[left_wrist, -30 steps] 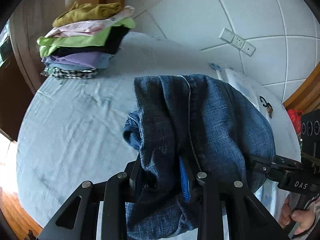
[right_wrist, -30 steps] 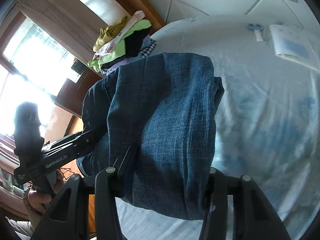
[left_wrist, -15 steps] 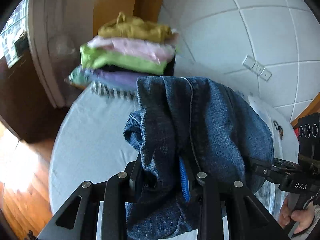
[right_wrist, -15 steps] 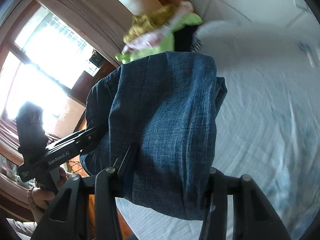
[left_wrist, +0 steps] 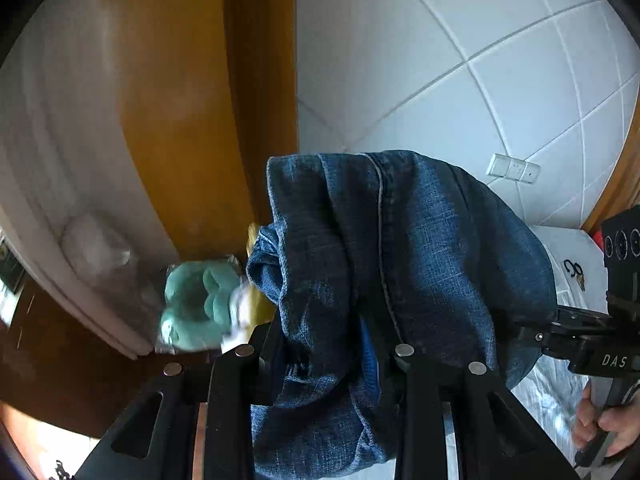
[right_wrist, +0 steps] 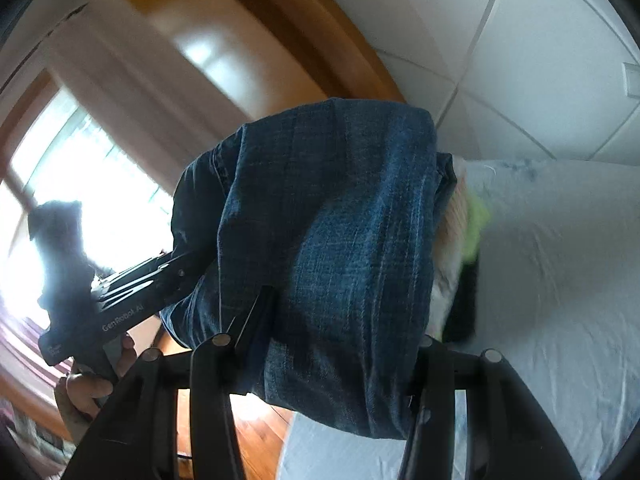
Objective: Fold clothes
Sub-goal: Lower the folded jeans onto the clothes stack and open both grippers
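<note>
Folded dark blue jeans (left_wrist: pixel 400 264) hang between both grippers, held up in the air. My left gripper (left_wrist: pixel 328 352) is shut on one side of the bundle. My right gripper (right_wrist: pixel 344 344) is shut on the other side of the jeans (right_wrist: pixel 328 256), and it also shows at the right edge of the left wrist view (left_wrist: pixel 592 344). The stack of folded clothes (right_wrist: pixel 464 240) lies just behind the jeans, mostly hidden; its edge shows as blurred teal and yellow cloth in the left wrist view (left_wrist: pixel 200 304).
A bed with a pale blue sheet (right_wrist: pixel 560 280) lies to the right. A white tiled wall (left_wrist: pixel 440 60) with sockets (left_wrist: pixel 514 168) stands behind. A wooden door frame (left_wrist: pixel 240 100) and a bright window (right_wrist: pixel 80 184) are at the left.
Both grippers have carried the jeans up and left toward the clothes stack; the stack now lies close behind the jeans and is mostly hidden. The grip is unchanged.
</note>
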Motion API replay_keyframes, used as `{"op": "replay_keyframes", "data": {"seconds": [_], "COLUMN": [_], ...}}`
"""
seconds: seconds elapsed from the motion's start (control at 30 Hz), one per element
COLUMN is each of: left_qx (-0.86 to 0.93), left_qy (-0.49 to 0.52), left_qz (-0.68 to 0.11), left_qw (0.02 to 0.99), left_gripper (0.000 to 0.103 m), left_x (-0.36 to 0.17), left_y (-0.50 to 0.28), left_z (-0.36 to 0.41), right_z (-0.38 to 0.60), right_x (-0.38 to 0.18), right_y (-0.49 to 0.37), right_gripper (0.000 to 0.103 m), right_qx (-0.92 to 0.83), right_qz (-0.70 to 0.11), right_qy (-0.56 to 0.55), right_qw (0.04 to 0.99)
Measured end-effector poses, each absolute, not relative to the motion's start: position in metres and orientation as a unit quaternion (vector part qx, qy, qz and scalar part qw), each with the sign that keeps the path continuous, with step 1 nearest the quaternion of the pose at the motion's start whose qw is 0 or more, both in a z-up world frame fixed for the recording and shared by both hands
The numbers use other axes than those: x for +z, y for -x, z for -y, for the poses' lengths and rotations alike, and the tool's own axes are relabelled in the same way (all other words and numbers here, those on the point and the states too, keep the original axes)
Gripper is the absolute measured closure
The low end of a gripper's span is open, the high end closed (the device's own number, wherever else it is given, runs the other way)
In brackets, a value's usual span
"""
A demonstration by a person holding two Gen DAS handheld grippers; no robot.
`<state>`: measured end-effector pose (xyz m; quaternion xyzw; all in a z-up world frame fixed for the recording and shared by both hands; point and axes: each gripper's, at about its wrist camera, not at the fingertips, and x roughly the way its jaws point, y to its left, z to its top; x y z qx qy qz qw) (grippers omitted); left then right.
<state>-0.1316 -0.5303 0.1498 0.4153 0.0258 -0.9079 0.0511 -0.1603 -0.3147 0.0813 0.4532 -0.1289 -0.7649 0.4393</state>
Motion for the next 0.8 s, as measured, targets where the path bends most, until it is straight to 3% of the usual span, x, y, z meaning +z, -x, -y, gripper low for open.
{"op": "replay_keyframes", "data": {"seconds": [0.13,0.23,0.27,0.4,0.5,0.63,0.8], "left_qx": [-0.888,-0.872,-0.87,-0.868,-0.875,-0.884,-0.897], "left_qy": [-0.456,-0.482,-0.484,-0.488,-0.474,-0.456,-0.429], "left_qz": [0.0,0.022,0.023,0.006,-0.023,-0.038,-0.009], "left_qw": [0.06,0.085,0.09,0.091,0.091,0.097,0.105], "left_gripper": [0.065,0.047,0.04,0.035,0.024,0.021,0.021], "left_x": [0.113,0.063,0.05,0.013,0.008,0.016,0.04], "left_y": [0.194,0.229,0.235,0.245,0.239,0.234,0.219], "left_z": [0.57,0.591,0.595,0.611,0.624,0.626,0.605], "right_z": [0.353,0.374,0.375,0.376,0.376,0.377,0.381], "right_x": [0.056,0.026,0.019,-0.006,-0.025,-0.043,-0.014], "right_y": [0.204,0.227,0.229,0.238,0.245,0.253,0.244], "right_gripper": [0.049,0.03,0.029,0.023,0.015,0.008,0.005], "right_qx": [-0.765,-0.767,-0.765,-0.757,-0.75,-0.744,-0.773], "right_qz": [0.125,0.108,0.111,0.119,0.126,0.134,0.096], "right_qy": [-0.49,-0.515,-0.519,-0.534,-0.546,-0.557,-0.53], "right_qw": [0.399,0.367,0.365,0.357,0.352,0.344,0.336]}}
